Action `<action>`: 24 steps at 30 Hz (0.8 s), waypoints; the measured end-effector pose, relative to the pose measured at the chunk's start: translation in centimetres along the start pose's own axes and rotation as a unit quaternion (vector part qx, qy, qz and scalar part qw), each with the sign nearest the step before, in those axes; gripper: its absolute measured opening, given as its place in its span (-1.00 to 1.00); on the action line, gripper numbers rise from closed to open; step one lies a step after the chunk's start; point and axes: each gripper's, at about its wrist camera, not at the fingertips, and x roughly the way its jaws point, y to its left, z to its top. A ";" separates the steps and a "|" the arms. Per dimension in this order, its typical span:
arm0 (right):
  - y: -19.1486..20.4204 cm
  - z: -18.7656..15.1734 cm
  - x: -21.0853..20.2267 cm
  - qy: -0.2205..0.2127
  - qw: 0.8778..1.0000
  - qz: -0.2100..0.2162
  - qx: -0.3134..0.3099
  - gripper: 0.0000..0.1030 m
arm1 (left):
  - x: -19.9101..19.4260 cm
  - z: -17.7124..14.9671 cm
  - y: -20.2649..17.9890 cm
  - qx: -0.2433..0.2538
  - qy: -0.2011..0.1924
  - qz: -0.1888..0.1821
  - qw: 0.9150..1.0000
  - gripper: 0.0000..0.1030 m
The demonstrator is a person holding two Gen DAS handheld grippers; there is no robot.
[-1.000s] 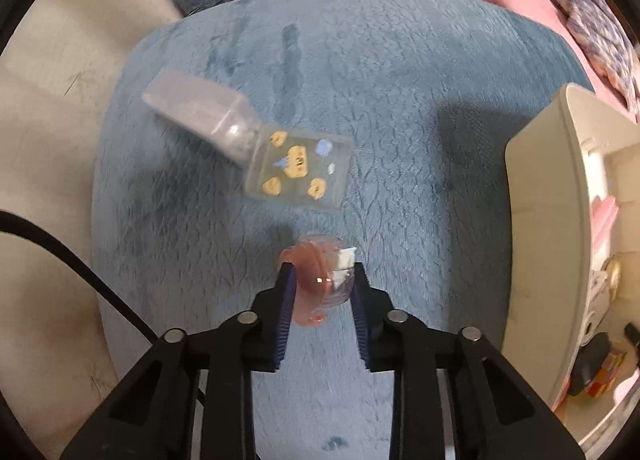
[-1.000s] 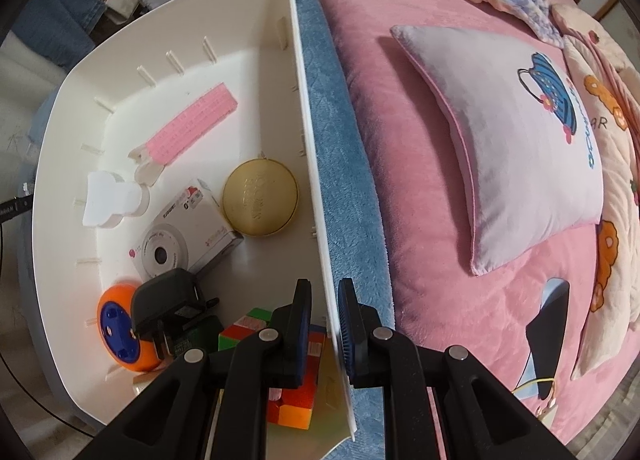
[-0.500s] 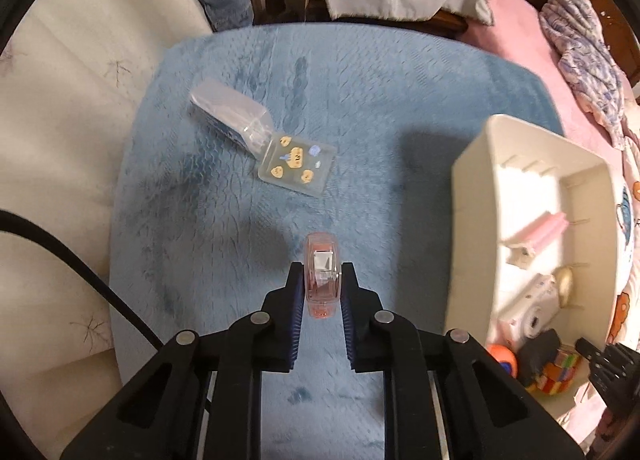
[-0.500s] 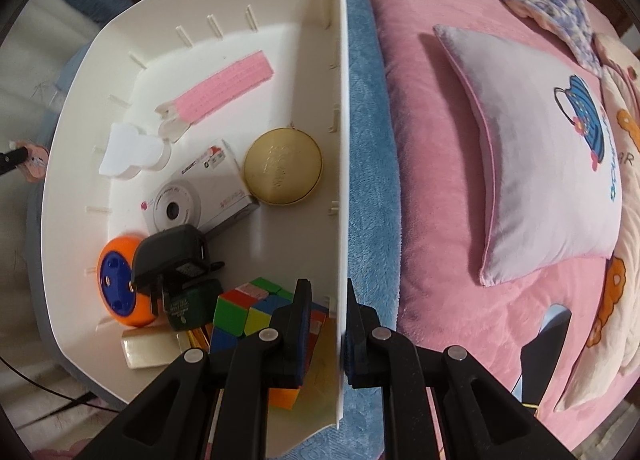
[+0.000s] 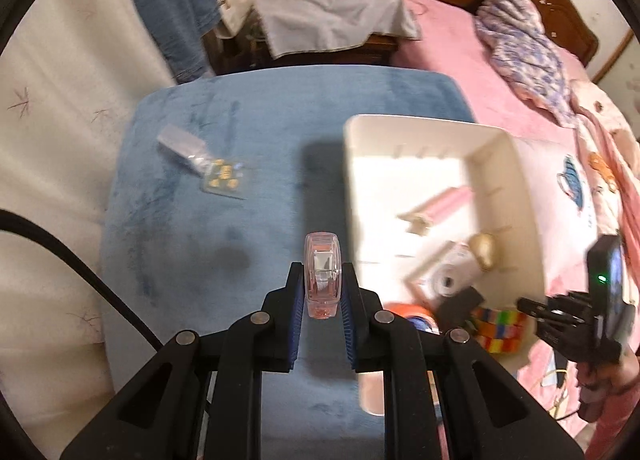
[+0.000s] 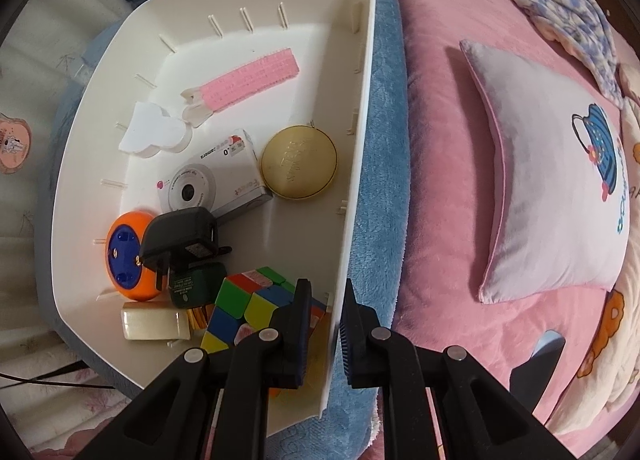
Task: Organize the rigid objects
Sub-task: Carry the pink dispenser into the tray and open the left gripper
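A: What has moved since a second ago?

B: The left gripper (image 5: 322, 292) has lifted the clear pink case (image 5: 322, 274) off the blue cushion (image 5: 172, 260) and drawn back, so the white bin (image 5: 496, 148) has come into its view at three o'clock. A second ago the case was at cushion level, just below the clear packet.

A: How is the case held?

B: Edge-on, pinched between the two blue pads, with the jaws closed as far as the case allows. It hangs clear of the cushion, near the bin's left wall.

A: And the clear packet (image 5: 208, 168)?

B: It lies on the cushion at about ten o'clock from the case, well apart from it.

A: The right gripper (image 6: 325, 318)?

B: Nearly closed, its jaws straddling the bin's (image 6: 352, 196) right wall at the near corner, one pad inside and one outside. The grip has hardly shifted.

A: What sits inside the bin?

B: A pink strip (image 6: 248, 82) at twelve o'clock, a white cloud shape (image 6: 150, 132) at ten, a camera (image 6: 212, 184) and gold disc (image 6: 299, 166) in the middle, then an orange-and-blue ball (image 6: 126, 256), black plug (image 6: 180, 236) and colour cube (image 6: 252, 304) towards six.
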 end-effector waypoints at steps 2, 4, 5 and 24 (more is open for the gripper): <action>0.0 0.0 0.0 0.000 1.000 0.001 -0.003 -0.73 | 0.1 -0.3 -1.2 0.005 0.006 -0.013 1.000 -0.65; 0.1 0.0 0.0 0.000 1.000 0.001 -0.007 -0.73 | 0.3 -0.6 -2.4 0.011 0.008 -0.023 1.000 -0.65; 0.1 0.0 -0.1 -0.001 1.000 0.001 -0.009 -0.73 | 0.3 -0.7 -2.8 0.015 0.008 -0.028 0.999 -0.65; 0.1 0.2 0.1 0.004 0.999 0.003 -0.033 -0.73 | 2.7 -2.2 -10.6 0.076 0.053 -0.081 0.992 -0.55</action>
